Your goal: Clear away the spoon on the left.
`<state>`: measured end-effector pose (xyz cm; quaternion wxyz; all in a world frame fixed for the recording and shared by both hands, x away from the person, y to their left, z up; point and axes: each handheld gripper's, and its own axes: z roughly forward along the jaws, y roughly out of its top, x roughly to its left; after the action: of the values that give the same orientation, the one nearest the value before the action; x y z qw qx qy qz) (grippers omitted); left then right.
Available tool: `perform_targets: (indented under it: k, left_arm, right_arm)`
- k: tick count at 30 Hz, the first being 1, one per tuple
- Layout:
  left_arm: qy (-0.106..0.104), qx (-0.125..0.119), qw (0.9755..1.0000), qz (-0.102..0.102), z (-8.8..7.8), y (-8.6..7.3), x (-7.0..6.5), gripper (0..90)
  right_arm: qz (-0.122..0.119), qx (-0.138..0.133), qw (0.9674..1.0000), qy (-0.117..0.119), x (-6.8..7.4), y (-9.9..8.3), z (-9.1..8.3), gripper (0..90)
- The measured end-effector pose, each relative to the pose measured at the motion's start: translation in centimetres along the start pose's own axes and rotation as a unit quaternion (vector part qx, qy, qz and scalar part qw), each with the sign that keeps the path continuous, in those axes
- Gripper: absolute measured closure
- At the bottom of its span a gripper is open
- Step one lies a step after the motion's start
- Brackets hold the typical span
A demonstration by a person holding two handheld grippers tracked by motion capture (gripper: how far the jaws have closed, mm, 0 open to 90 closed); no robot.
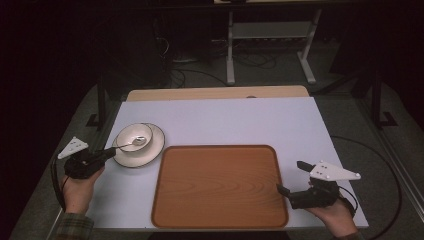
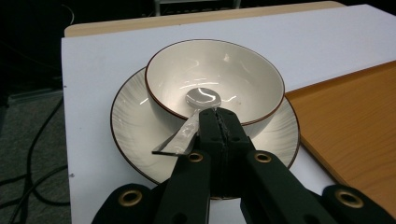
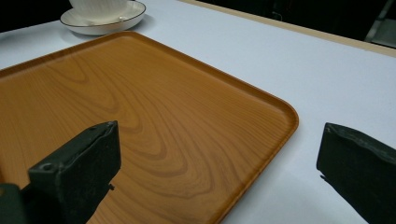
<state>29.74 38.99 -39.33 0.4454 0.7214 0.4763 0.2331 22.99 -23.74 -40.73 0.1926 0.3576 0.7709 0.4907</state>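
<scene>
High view: left gripper pinching spoon handle, spoon head inside bowl on plate, left of wooden tray on counter; right gripper spread beside tray.
Left gripper view: jaws pressed together on handle.
Right gripper view: jaws wide apart over tray corner.

The spoon lies in the bowl on the plate, left of the tray, apparently apart.
</scene>
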Motion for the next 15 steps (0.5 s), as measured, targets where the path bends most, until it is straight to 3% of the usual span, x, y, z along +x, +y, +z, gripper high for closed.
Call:
perform_targets:
  k: [7,15]
  left_arm:
    - [0.015,0.0,0.9999,-0.001,0.7,0.4,0.2,89.9]
    - [0.015,-0.003,0.9999,0.001,1.4,0.7,0.9,89.9]
  right_arm:
    - [0.0,-0.002,1.0,0.003,0.0,-0.1,0.0,0.0]
    - [0.007,-0.006,0.9999,-0.006,-0.2,-0.2,-0.4,0.0]
